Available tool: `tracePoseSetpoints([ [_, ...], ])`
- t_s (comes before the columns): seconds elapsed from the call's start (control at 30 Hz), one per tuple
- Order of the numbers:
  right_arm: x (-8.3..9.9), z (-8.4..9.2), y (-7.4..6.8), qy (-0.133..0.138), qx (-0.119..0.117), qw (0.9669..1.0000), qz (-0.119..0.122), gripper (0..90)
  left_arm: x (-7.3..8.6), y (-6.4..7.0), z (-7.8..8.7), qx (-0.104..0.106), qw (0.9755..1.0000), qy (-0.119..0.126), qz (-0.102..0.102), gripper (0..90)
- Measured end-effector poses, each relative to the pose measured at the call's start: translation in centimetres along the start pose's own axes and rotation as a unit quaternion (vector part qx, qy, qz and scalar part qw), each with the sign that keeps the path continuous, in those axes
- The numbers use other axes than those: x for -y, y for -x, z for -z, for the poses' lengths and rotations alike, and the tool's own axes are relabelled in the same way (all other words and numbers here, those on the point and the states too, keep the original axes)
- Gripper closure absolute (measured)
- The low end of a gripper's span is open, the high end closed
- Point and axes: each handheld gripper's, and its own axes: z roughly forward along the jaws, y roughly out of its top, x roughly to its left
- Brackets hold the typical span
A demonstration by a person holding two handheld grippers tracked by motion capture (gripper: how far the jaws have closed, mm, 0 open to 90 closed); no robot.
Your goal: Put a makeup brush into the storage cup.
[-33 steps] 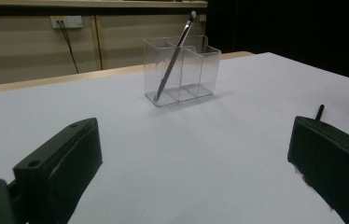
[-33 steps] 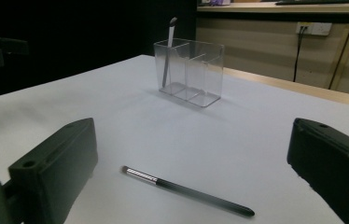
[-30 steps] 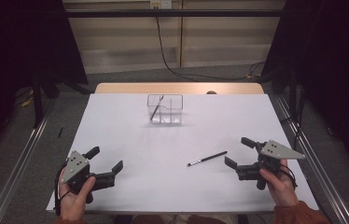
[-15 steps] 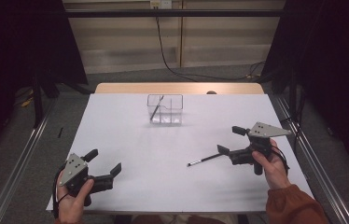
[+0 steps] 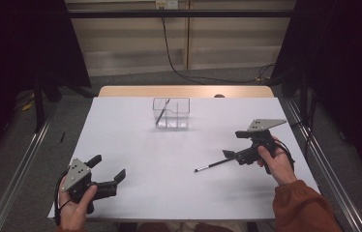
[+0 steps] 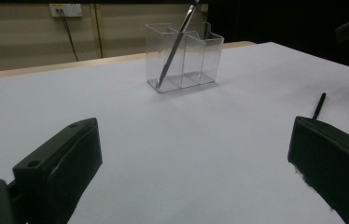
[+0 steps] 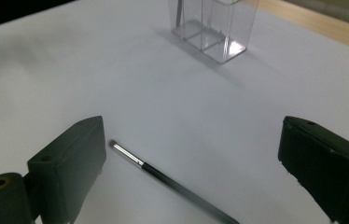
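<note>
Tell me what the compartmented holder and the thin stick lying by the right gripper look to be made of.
The holder looks like clear, glossy plastic, perhaps acrylic: the table shows through its walls and its edges catch light. The stick, seemingly a fine brush, has a black, slightly shiny handle, plastic or lacquered wood, and a silvery collar that looks like metal.

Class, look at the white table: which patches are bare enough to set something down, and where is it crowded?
Bare: the middle, between the clear plastic divided holder and the left gripper; also the far-left stretch. Crowded: the right side, where the right gripper hangs over the thin black brush with a silver ferrule.
</note>
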Motion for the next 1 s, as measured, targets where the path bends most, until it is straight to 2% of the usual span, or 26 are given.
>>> tracePoseSetpoints([
  [0.07,-0.3,-0.3,0.0,-0.017,-0.002,0.9998,0.005,3.9,-0.1,0.0,0.0,0.0,1.0,0.002,0.007,2.7],
  [0.1,-0.5,-0.5,0.1,-0.024,-0.006,0.9997,0.004,2.9,-0.1,0.0,0.0,-0.001,1.0,0.001,0.004,2.7],
  [0.2,-0.9,-0.8,0.4,-0.051,0.001,0.9986,0.014,4.0,-0.1,0.2,0.1,0.005,1.0,-0.002,-0.003,2.7],
  [0.3,-1.2,-1.1,0.5,-0.081,-0.004,0.9965,0.022,3.8,-0.1,0.2,0.0,0.007,1.0,-0.003,-0.003,2.7],
  [0.43,-1.3,-1.8,0.7,-0.122,-0.019,0.9917,0.035,4.2,0.0,0.1,-0.1,0.009,0.9999,-0.005,-0.003,2.7],
  [0.5,-1.5,-2.2,0.8,-0.144,-0.026,0.9884,0.041,4.3,-0.1,0.1,-0.2,0.01,0.9999,-0.006,-0.006,2.7],
  [0.57,-1.6,-2.7,0.8,-0.16,-0.035,0.9855,0.044,5.2,0.1,-0.1,-0.3,0.019,0.9998,-0.009,0.001,2.7],
  [0.63,-1.7,-3.1,0.7,-0.183,-0.039,0.9808,0.055,5.6,0.1,-0.3,-0.4,0.016,0.9998,-0.012,-0.001,2.7],
  [0.7,-1.8,-3.5,0.6,-0.2,-0.054,0.9755,0.074,5.8,0.1,-0.3,-0.5,0.016,0.9998,-0.009,0.003,2.7],
  [0.77,-2.0,-3.9,0.5,-0.212,-0.067,0.9719,0.077,5.7,0.1,-0.3,-0.6,0.017,0.9998,-0.01,-0.001,2.7],
  [0.87,-2.3,-4.5,0.7,-0.232,-0.065,0.9669,0.085,6.2,0.2,-0.3,-0.6,0.018,0.9998,-0.012,-0.002,2.7],
  [0.93,-2.4,-4.9,0.7,-0.248,-0.059,0.9623,0.094,6.0,0.2,-0.3,-0.6,0.019,0.9997,-0.016,-0.006,2.7],
  [1.0,-2.4,-5.4,0.8,-0.265,-0.062,0.9574,0.097,5.9,0.2,-0.2,-0.6,0.017,0.9997,-0.016,-0.007,2.6],
])
